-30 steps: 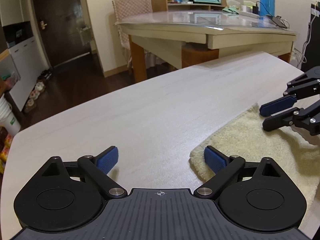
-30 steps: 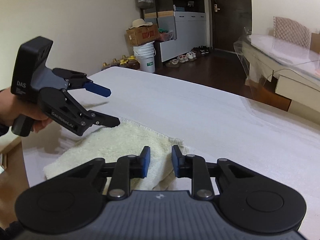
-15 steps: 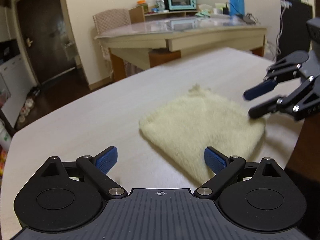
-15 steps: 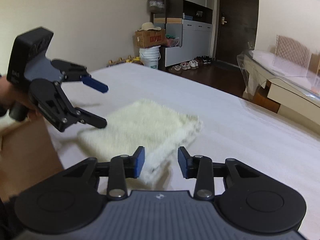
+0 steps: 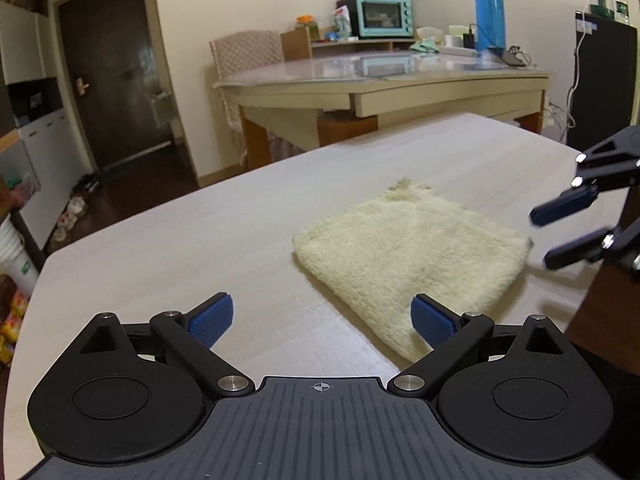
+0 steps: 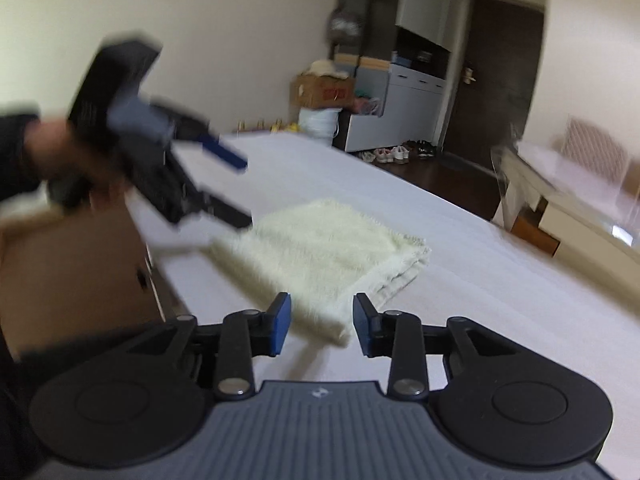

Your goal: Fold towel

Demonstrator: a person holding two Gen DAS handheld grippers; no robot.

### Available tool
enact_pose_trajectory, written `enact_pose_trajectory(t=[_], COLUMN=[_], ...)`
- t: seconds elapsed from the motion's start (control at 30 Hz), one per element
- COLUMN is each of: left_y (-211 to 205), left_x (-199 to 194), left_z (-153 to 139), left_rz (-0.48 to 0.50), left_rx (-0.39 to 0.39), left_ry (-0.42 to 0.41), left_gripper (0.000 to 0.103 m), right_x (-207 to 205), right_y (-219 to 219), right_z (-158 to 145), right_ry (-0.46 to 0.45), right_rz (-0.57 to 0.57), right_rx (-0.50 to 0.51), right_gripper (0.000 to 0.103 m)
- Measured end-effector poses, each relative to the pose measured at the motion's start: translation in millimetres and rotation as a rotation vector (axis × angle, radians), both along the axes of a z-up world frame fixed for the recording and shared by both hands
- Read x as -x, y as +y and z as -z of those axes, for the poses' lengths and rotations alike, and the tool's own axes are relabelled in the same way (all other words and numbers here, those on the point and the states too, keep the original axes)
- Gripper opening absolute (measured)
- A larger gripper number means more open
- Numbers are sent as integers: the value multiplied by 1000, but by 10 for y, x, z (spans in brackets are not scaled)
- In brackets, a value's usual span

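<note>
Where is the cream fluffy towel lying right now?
The folded cream fluffy towel lies flat on the pale wooden table, near its front edge, right of centre in the left wrist view, ahead of both open grippers, touched by neither.

Both tongs pulled back off towel; right tongs parted wider.

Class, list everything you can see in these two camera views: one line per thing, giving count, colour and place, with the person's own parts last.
towel: one, cream, folded flat on the near table
near table: one, pale wood grain, under the towel
dining table: one, beige with glossy top, behind
toaster oven: one, teal, on shelf at back wall
flask: one, blue, on dining table
chair: one, checked cover, at dining table
door: one, dark brown, back left
bucket: one, white, by cabinets
left claw: one, black with blue pads, open, empty
right claw: one, same colours, open, empty
hand: one, blurred, holding left claw
</note>
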State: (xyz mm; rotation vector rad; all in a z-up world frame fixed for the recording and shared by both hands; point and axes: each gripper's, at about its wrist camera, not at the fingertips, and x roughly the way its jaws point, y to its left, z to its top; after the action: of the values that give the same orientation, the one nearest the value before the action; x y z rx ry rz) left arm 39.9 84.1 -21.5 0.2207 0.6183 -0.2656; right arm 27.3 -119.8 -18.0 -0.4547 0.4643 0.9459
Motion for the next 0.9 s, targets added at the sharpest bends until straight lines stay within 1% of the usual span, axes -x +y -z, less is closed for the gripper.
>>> enact_pose_trajectory(t=[0.07,0.13,0.23,0.37,0.47,0.5,0.53,0.6,0.67,0.7,0.8,0.87,0.9], left_y=[-28,-52,-59,-79,-101,-106,-119,-151,-179,-178,-158,-136,-126], left_x=[32,44,61,72,125,140,143,146,123,116,94,72,57], left_z=[36,72,78,91,49,39,45,66,111,117,126,133,138], left_rz=[2,1,2,0,-10,-11,-10,-7,-7,-8,-11,-5,-5], left_rx=[-7,-9,-6,-9,-7,-1,-6,-20,-43,-44,-44,-47,-44], left_ry=[-1,3,1,-3,-24,-28,-29,-28,-28,-29,-33,-36,-37], left_gripper=[99,99,99,99,99,99,99,99,99,100,100,101,101], right_x=[-53,-103,-157,-174,-126,-102,-99,-113,-127,-127,-121,-100,-80], right_y=[15,15,-1,-2,-68,-81,-78,-51,16,74,123,135,153], right_z=[22,21,-3,69,-1,-49,-58,-67,-1,64,79,80,86], right_ry=[14,16,4,1,7,16,22,72,79,77,69,72,71], right_rz=[11,33,72,88,104,104,102,98,99,109,132,154,166], right_rx=[-12,-23,-22,-8,-54,-91,-102,-151,-132,-102,-101,-108,-113], right_gripper=[32,16,16,18,19,20,20,20,20,20,20,23,26])
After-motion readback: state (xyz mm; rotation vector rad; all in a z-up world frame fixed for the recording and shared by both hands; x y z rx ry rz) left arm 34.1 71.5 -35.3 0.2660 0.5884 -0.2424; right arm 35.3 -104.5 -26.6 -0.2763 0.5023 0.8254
